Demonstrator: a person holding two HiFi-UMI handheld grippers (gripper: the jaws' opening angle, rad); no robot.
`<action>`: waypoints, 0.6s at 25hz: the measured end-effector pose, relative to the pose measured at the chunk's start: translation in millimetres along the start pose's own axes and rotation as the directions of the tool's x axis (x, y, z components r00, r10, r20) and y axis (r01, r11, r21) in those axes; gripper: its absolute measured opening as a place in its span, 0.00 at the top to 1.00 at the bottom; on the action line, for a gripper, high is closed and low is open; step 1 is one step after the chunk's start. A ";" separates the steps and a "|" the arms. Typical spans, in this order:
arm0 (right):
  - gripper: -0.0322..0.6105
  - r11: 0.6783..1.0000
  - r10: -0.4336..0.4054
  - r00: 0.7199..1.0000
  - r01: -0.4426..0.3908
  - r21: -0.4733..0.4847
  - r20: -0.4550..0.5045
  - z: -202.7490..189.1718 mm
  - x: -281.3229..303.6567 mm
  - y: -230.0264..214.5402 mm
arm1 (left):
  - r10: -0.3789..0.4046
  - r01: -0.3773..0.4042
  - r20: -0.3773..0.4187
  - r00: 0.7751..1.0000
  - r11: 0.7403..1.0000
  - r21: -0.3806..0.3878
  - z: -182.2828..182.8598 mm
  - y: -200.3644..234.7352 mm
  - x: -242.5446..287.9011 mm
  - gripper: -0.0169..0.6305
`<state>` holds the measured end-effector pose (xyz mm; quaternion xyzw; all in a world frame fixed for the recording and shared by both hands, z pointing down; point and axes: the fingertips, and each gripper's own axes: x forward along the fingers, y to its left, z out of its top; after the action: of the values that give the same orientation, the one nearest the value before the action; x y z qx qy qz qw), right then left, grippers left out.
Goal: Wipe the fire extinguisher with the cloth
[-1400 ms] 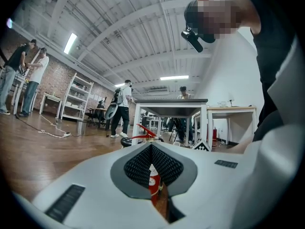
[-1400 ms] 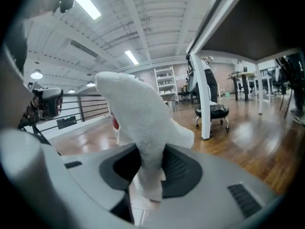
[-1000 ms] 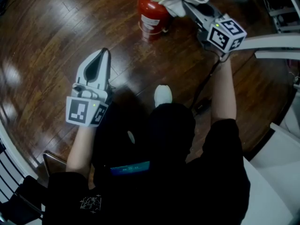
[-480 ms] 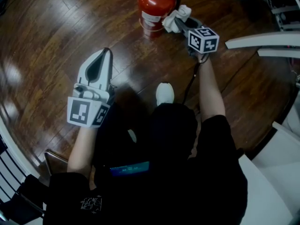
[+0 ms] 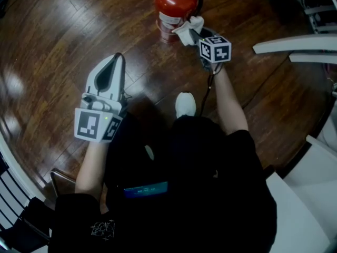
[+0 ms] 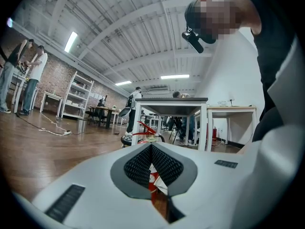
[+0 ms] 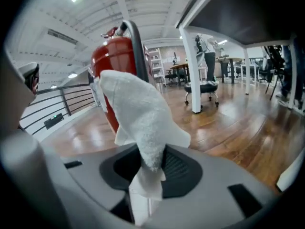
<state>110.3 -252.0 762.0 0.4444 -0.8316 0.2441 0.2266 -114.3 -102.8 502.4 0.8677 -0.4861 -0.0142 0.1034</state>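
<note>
Right gripper [image 5: 190, 34] shifted left since 0.5 s | fingers [image 7: 180, 167] pinch cloth [image 5: 188, 26] against fire extinguisher [image 5: 174, 3] | left gripper [image 5: 117, 58] fingers [image 6: 137, 166] together, empty

Red fire extinguisher [image 5: 174, 4] upright on floor [image 5: 68, 30]; crumpled white cloth [image 5: 188, 29] against its side.

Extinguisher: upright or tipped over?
Upright. The fire extinguisher stands on its base on the wood floor, handle on top; right gripper view shows its body vertical.

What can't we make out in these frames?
- Extinguisher top: cut by head view's upper edge.
- Its label: print too small, head view.
- Its body, right gripper view: partly behind the cloth.
- Its body, left gripper view: nearly all behind the left gripper.
</note>
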 end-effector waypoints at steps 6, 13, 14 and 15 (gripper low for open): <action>0.75 0.997 0.072 0.973 -0.074 0.003 0.219 84.1 -72.8 28.6 | -0.003 0.003 0.001 1.000 1.000 -0.006 -0.3 -0.4 -0.6 0.97; 0.74 0.982 0.180 0.916 -0.144 -0.126 0.359 176.6 -123.4 74.5 | -0.012 0.012 0.007 1.000 1.000 -0.008 3.3 -4.2 1.9 0.97; 0.74 0.979 0.186 0.916 -0.144 -0.143 0.355 180.2 -119.9 78.1 | -0.013 0.013 0.005 1.000 1.000 -0.008 3.1 -4.6 2.8 0.97; 0.74 0.978 0.184 0.920 -0.137 -0.157 0.345 179.4 -113.5 79.1 | -0.012 0.012 0.003 1.000 1.000 -0.007 2.6 -4.6 3.7 0.97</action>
<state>71.4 -251.2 538.8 0.3958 -0.9067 0.1222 0.0794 -108.8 -104.1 499.3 0.8702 -0.4810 -0.0179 0.1055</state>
